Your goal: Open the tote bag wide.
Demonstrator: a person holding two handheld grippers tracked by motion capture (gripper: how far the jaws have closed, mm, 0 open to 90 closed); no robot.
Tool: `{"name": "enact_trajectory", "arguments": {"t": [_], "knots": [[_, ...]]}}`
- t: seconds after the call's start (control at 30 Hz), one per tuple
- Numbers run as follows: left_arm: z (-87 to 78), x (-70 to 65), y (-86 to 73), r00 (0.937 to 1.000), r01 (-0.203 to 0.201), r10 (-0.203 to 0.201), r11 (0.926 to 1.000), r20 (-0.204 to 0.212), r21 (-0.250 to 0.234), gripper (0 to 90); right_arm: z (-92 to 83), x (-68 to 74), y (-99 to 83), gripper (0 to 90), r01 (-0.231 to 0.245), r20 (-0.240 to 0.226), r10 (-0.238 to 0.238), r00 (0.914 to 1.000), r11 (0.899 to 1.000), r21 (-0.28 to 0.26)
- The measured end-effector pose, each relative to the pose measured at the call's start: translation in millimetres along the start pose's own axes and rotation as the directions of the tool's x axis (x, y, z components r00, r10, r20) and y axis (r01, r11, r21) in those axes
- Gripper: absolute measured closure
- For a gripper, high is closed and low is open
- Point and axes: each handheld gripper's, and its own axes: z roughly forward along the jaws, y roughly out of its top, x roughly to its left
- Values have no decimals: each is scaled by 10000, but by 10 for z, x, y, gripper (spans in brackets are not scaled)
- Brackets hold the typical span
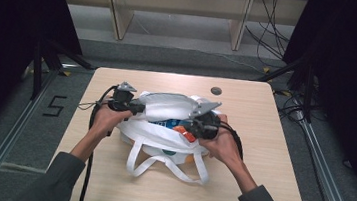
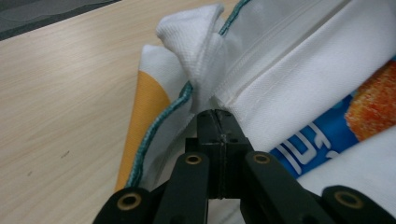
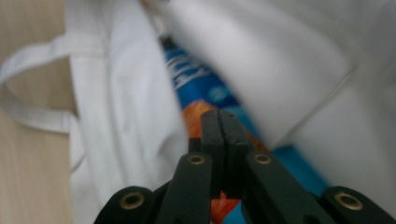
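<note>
pinching the white bag rim – left hand-held gripper; right hand-held gripper shut empty over blue packet.

A lab-like recording booth: a small pale wooden tabletop stands between black curtains, with metal floor rails, loose cables on grey flooring, and bare plywood framing at the far side.

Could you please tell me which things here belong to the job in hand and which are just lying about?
In the job: white tote bag; blue and orange packet inside it; left gripper; right gripper.
Lying about: grey round disc on the table.
</note>
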Motion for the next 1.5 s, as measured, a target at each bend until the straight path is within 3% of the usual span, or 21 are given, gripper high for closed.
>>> {"name": "enact_trajectory", "arguments": {"t": [0.1,0.17,0.23,0.33,0.4,0.43,0.47,0.53,0.57,0.6,0.63,0.7,0.73,0.8,0.93,1.03,1.17,1.2,1.3,1.4,1.5], "knots": [[-50,-55,-43,9998,-37,41,9998,187,-209,894,110,-63,205,900,102,280,-109,9995,9996,253],[-67,-92,-85,9994,124,-112,9993,334,-349,894,262,-71,287,900,195,231,-217,9995,9955,930],[-61,-148,-128,9964,183,-150,9991,840,-389,881,418,-102,333,900,505,300,-548,9980,9905,1282],[43,-287,-182,9928,-705,678,9972,985,243,878,550,-185,420,900,328,700,-432,9966,9891,1433],[142,-350,-225,9919,-638,574,9965,1137,538,894,640,-272,496,900,159,1211,-328,9921,9903,1379],[168,-386,-246,9853,-582,441,9950,1653,816,895,688,-308,535,900,-7,1445,-211,9893,9889,1488],[176,-444,-270,9784,-928,680,9883,1951,1209,895,741,-349,570,900,-47,1639,-224,9862,9865,1635],[150,-584,-317,9659,-2201,1898,9601,1761,1725,896,848,-408,623,900,-222,1964,-144,9804,9829,1829],[132,-641,-341,9642,-2259,1938,9578,1809,1776,896,891,-448,644,900,-376,2020,-13,9794,9814,1885],[94,-658,-354,9539,-2651,2279,9448,1952,1927,896,933,-509,654,900,-510,2126,95,9771,9804,1904],[72,-691,-393,9532,-2634,2254,9463,2016,1875,896,976,-548,658,900,-831,2370,345,9709,9767,1980],[54,-726,-498,9403,-2998,2547,9339,2258,1946,896,1065,-640,635,900,-1117,2662,510,9626,9695,2182],[66,-738,-552,9468,-2772,2334,9413,2215,1929,896,1116,-680,606,900,-1238,2670,593,9619,9649,2316],[78,-717,-576,9488,-2613,2168,9474,2298,1848,896,1180,-714,555,900,-1532,2739,866,9579,9606,2320],[32,-715,-502,9420,-2901,2462,9391,2281,1841,895,1166,-778,546,900,-1944,2669,1289,9551,9522,2357],[-36,-689,-403,9574,-2334,2093,9665,1987,1065,883,1053,-773,575,900,-1763,2448,1277,9611,9662,1881],[0,-544,-148,9763,-1565,1458,9861,1597,561,877,671,-728,567,900,-1802,1403,1717,9751,9824,500],[38,-498,-68,9776,-1569,1489,9866,1486,440,873,609,-685,537,900,-1709,1141,1659,9795,9847,353],[204,-405,145,9893,-1066,994,9923,1069,633,871,408,-593,401,900,-924,854,809,9930,9859,1397],[388,-295,291,9945,-975,918,9876,510,1231,873,277,-527,200,900,-682,727,537,9959,9745,2140],[518,-129,297,9970,-761,777,9810,-19,1783,891,90,-513,-36,900,-473,548,366,9978,9767,2093]]}}
